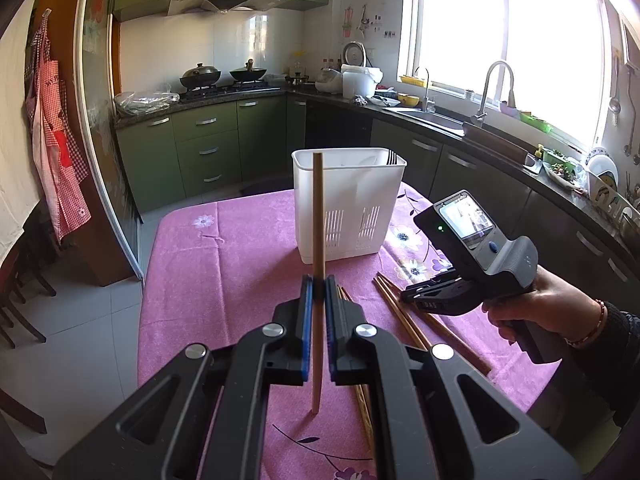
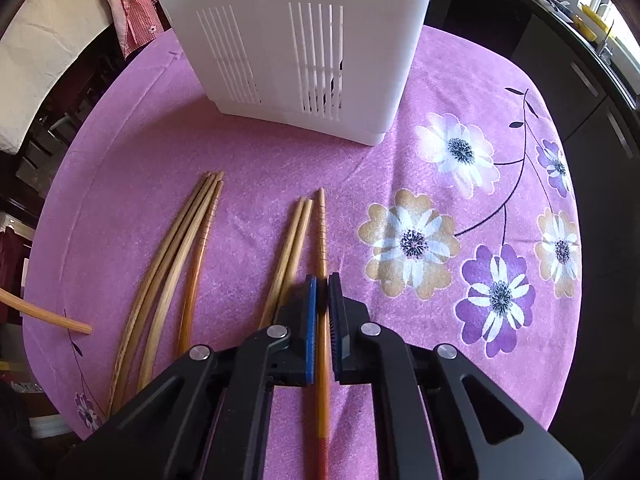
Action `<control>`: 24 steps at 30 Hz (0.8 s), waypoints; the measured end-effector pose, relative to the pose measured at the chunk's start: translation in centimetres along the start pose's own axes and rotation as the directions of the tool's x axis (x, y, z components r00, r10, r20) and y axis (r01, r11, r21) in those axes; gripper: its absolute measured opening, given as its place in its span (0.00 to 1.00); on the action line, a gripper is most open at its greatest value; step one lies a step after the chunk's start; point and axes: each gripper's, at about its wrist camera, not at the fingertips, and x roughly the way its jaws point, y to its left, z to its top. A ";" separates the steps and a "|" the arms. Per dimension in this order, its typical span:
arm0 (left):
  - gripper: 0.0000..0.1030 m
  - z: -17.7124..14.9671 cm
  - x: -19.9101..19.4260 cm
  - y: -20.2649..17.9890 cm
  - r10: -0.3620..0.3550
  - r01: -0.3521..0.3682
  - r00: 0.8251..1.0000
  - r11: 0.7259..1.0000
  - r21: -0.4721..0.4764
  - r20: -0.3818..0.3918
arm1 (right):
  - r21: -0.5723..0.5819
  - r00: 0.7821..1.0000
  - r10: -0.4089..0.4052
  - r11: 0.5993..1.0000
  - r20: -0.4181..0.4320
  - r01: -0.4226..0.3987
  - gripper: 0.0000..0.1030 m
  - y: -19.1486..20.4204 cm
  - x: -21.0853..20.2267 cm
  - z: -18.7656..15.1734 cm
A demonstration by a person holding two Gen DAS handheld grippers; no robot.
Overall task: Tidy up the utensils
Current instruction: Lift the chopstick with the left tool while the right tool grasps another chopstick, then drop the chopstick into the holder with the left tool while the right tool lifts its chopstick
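Wooden chopstick (image 1: 318, 216) clamped upright in your L gripper (image 1: 319, 292), R gripper (image 2: 322, 300) pinching orange chopstick (image 2: 321, 240): drop tip-first into white caddy (image 1: 348, 204).

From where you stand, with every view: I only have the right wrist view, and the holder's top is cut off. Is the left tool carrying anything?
Observer: Yes. The left tool is shut on a light chopstick, held almost upright above the pink cloth.
Operator: My right tool pinches the orange chopstick. Is the holder open on top?
Observer: Yes, the white holder is open on top, and dark handles stick up at its far right corner.
Operator: Where does my right tool sit from there?
Observer: Low, at the loose chopsticks lying right of the left tool, nearer than the holder.
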 end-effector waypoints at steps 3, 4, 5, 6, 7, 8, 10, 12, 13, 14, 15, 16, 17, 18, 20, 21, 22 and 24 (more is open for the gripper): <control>0.06 0.0 0.0 0.0 0.004 -0.004 1.000 1.000 0.002 -0.002 | 0.016 0.998 0.033 0.999 0.053 -0.034 0.07 0.0 -1.4 -0.1; 0.06 0.0 0.0 -0.1 0.005 -0.005 1.000 1.000 0.002 -0.003 | 0.016 0.996 0.038 0.999 0.078 -0.040 0.07 0.0 -2.3 -0.1; 0.06 0.1 0.1 0.0 0.005 -0.005 1.000 1.000 0.003 -0.005 | 0.017 0.993 0.043 0.999 0.110 -0.045 0.07 0.1 -3.4 -0.1; 0.06 0.1 0.0 0.0 0.004 -0.004 1.000 1.000 0.003 -0.006 | 0.018 0.988 0.051 0.998 0.146 -0.054 0.07 0.1 -4.7 -0.2; 0.06 0.1 0.0 0.0 0.004 -0.004 1.000 1.000 0.004 -0.008 | 0.016 0.983 0.059 0.998 0.175 -0.063 0.07 0.0 -5.8 -0.3; 0.06 0.1 0.0 0.0 0.004 -0.004 1.000 1.000 0.005 -0.008 | 0.014 0.975 0.062 0.998 0.213 -0.067 0.07 0.0 -7.3 -0.5; 0.06 0.1 0.1 -0.1 0.005 -0.005 1.000 1.000 0.008 -0.009 | 0.014 0.958 0.063 0.997 0.279 -0.070 0.07 -0.2 -9.9 -1.1; 0.06 0.1 0.0 -0.2 0.005 -0.005 1.000 1.000 0.012 -0.008 | 0.010 0.939 0.059 0.998 0.339 -0.067 0.07 -0.7 -12.5 -2.1; 0.06 0.1 0.0 -0.3 0.006 -0.005 1.000 1.000 0.015 -0.007 | 0.009 0.930 0.058 0.998 0.362 -0.065 0.07 -0.9 -13.5 -2.6; 0.06 0.1 -0.1 -0.4 0.005 -0.005 1.000 1.000 0.017 -0.007 | 0.008 0.924 0.058 0.998 0.377 -0.066 0.07 -1.5 -14.4 -3.1; 0.06 0.1 -0.1 -0.4 0.006 -0.006 1.000 1.000 0.020 -0.007 | 0.007 0.917 0.056 0.998 0.394 -0.064 0.07 -1.5 -15.1 -3.7; 0.06 0.1 0.0 -0.4 0.007 -0.006 1.000 1.000 0.022 -0.006 | 0.008 0.913 0.054 0.998 0.405 -0.063 0.07 -1.9 -15.6 -4.1; 0.06 0.0 0.0 -0.4 0.007 -0.007 1.000 1.000 0.023 -0.007 | 0.009 0.907 0.052 0.998 0.418 -0.062 0.07 -2.0 -16.1 -4.7; 0.06 0.0 0.0 -0.4 0.007 -0.007 1.000 1.000 0.024 -0.007 | 0.010 0.904 0.052 0.998 0.423 -0.062 0.07 -2.4 -16.5 -5.3; 0.06 0.0 0.0 -0.4 0.008 -0.008 1.000 1.000 0.025 -0.006 | 0.013 0.898 0.042 0.999 0.438 -0.052 0.07 -2.5 -17.3 -6.6; 0.06 0.0 0.0 -0.3 0.007 -0.007 1.000 1.000 0.024 -0.005 | 0.016 0.896 0.033 0.999 0.443 -0.045 0.07 -2.7 -17.4 -6.9; 0.06 0.1 0.0 -0.3 0.005 -0.005 1.000 1.000 0.024 -0.005 | 0.019 0.894 0.036 0.999 0.446 -0.050 0.07 -3.1 -17.6 -7.3; 0.06 0.2 0.0 -0.3 0.003 -0.003 1.000 1.000 0.024 -0.007 | 0.026 0.891 0.046 0.998 0.451 -0.064 0.07 -3.4 -17.9 -8.0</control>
